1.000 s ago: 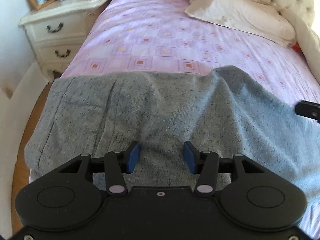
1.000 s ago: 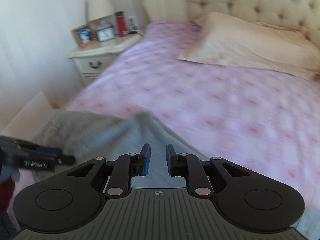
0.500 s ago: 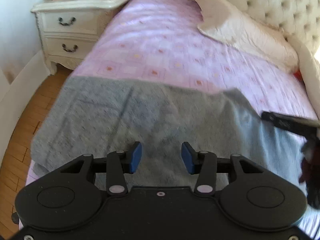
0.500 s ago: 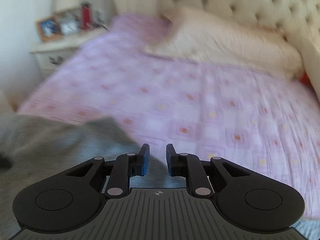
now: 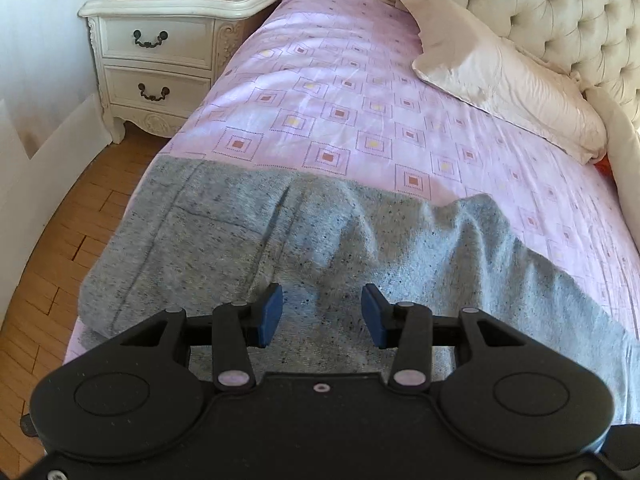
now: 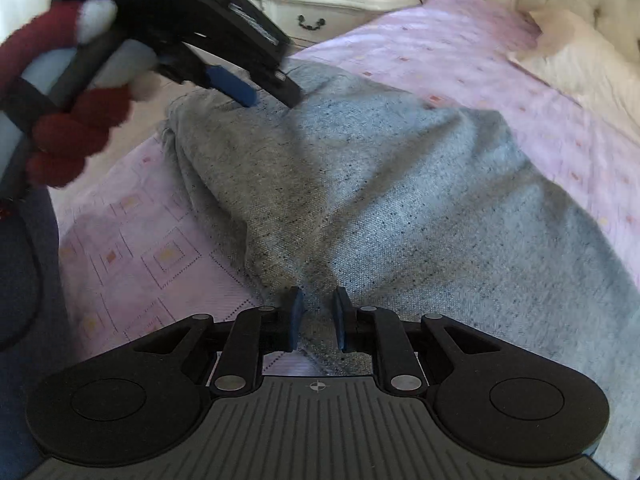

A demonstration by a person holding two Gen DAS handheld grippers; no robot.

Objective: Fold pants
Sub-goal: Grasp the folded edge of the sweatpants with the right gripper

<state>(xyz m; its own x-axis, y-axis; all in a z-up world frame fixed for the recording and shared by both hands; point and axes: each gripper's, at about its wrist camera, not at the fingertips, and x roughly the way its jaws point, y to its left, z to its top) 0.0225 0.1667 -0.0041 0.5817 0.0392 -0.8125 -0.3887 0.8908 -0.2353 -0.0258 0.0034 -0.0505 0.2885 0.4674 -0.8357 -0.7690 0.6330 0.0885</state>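
Note:
Grey speckled pants [image 5: 304, 248] lie spread across the near end of the pink patterned bed [image 5: 360, 92], rumpled with a raised fold on the right. My left gripper [image 5: 320, 316] is open and empty, hovering just above the cloth. In the right wrist view the pants [image 6: 400, 200] fill the middle. My right gripper [image 6: 317, 320] has its jaws a little apart over a bunched ridge of the pants near their edge; no grip shows. The left gripper [image 6: 256, 92], held by a red-gloved hand, hovers over the far part of the pants.
A cream nightstand [image 5: 168, 52] with a photo frame, clock and red bottle stands left of the bed. A cream pillow [image 5: 508, 80] lies by the tufted headboard [image 5: 560, 12]. Wooden floor [image 5: 52, 264] runs along the left side.
The right gripper has swung left and down, from facing the pillow to sitting low over the pants' near edge. The left gripper has pulled back and risen a little; its jaws stay open.

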